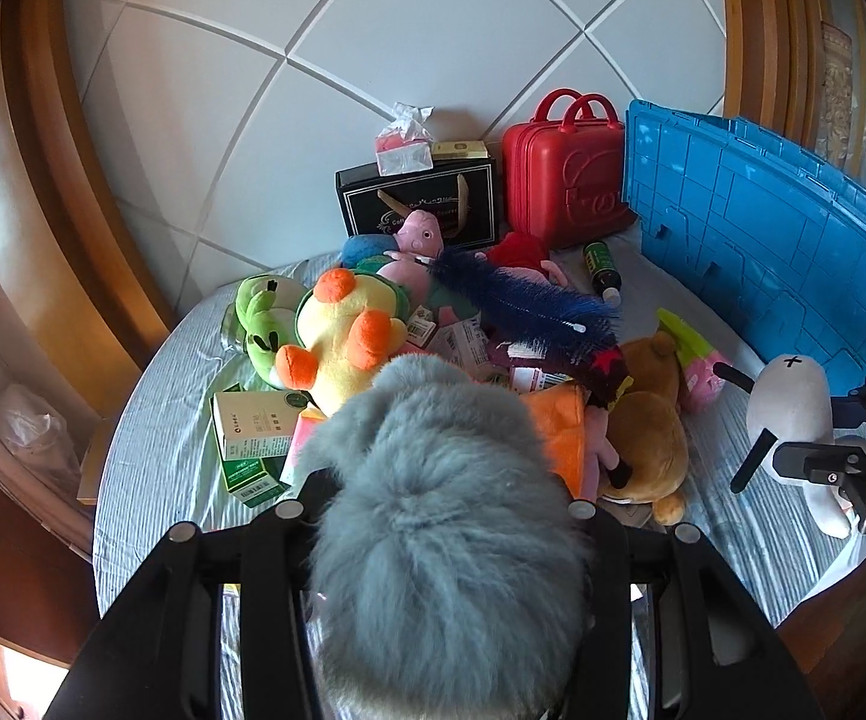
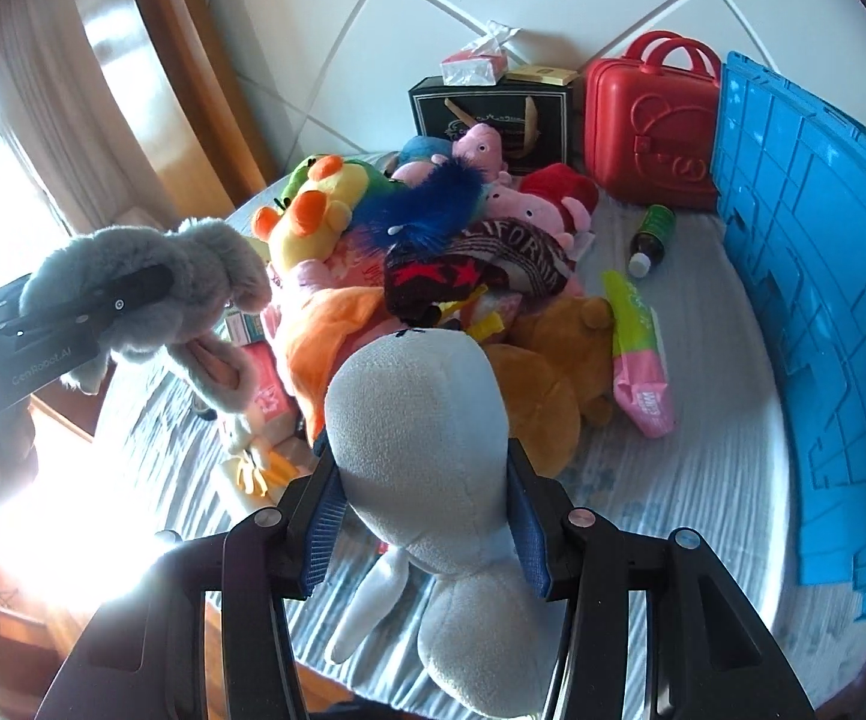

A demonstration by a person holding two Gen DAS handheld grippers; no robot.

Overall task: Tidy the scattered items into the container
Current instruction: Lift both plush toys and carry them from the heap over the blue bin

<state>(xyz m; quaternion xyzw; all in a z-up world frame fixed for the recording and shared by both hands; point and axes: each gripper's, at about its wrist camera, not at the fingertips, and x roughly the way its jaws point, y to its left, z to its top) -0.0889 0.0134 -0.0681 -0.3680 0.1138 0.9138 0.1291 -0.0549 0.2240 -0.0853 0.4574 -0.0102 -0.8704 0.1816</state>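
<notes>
Grey toy: we see a fluffy grey plush rabbit (image 1: pixel 445 516) filling 6 o'clock of the left wrist view, long-piled, clamped between the left gripper (image 1: pixel 436 507) jaws and held clear of the pile.
White toy: we see a smooth white plush with black ears (image 2: pixel 426 438), a stitched black cross on its head, pinched by the blue pads (image 2: pixel 327 525) of the right gripper (image 2: pixel 426 516).
Pile: at 12 o'clock beyond both toys lies a yellow duck plush with orange feet (image 1: pixel 336 342), a dark blue feathery duster (image 1: pixel 523 300) and a brown teddy (image 1: pixel 652 426).
Container: a blue ribbed plastic crate (image 2: pixel 805 276) stands at 3 o'clock.
Writing: a dark cap (image 2: pixel 493 264) reads "CALIFORNIA"; the left tool's side reads "GenRobot.AI".
Surface: we see a round table under a pale striped cloth (image 2: pixel 673 480).
Room: white tiled wall, a red hard-shell case (image 1: pixel 565 180) at 1 o'clock.
</notes>
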